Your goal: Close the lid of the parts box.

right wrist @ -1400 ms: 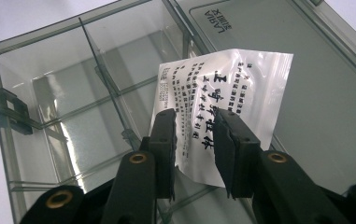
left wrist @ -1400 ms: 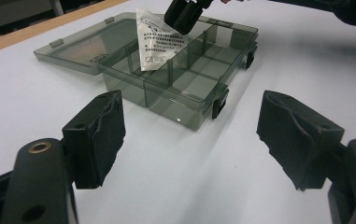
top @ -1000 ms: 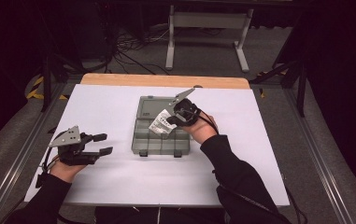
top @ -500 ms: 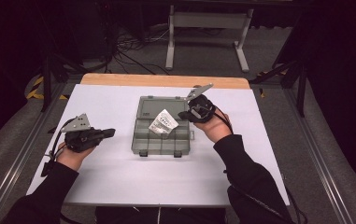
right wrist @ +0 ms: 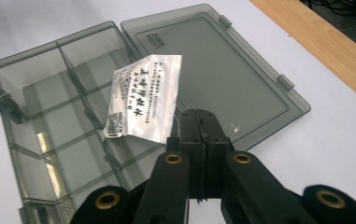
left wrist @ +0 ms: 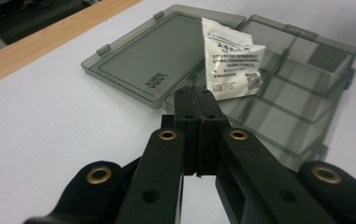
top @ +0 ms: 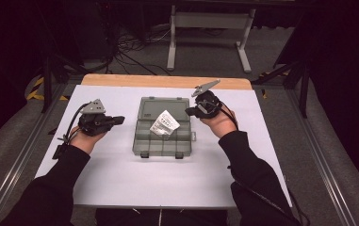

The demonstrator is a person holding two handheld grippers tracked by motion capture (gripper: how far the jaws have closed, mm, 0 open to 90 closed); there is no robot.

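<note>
A grey see-through compartment box [top: 160,141] lies open in the middle of the white table, its lid [top: 164,104] flat on the far side. A white printed packet [top: 164,123] rests inside it across the dividers. My left gripper [top: 119,120] hovers left of the box, pointing at it, jaws shut and empty. My right gripper [top: 189,111] is at the box's right edge near the lid, also shut with nothing held. The left gripper view has the shut tips [left wrist: 196,95] just short of the packet [left wrist: 229,60] and lid [left wrist: 152,60]. The right gripper view has the shut tips [right wrist: 198,116] beside the packet [right wrist: 143,95] and box [right wrist: 40,93].
A wooden strip [top: 167,81] edges the far side of the table. Metal rails [top: 21,155] run along both sides. A white metal stand [top: 210,23] and cables sit on the floor beyond the table. White table surface [top: 167,181] lies in front of the box.
The left gripper moved away from me and right toward the box, and its jaws went from open to shut. The right gripper drew back to the right off the packet, which stayed in the box.
</note>
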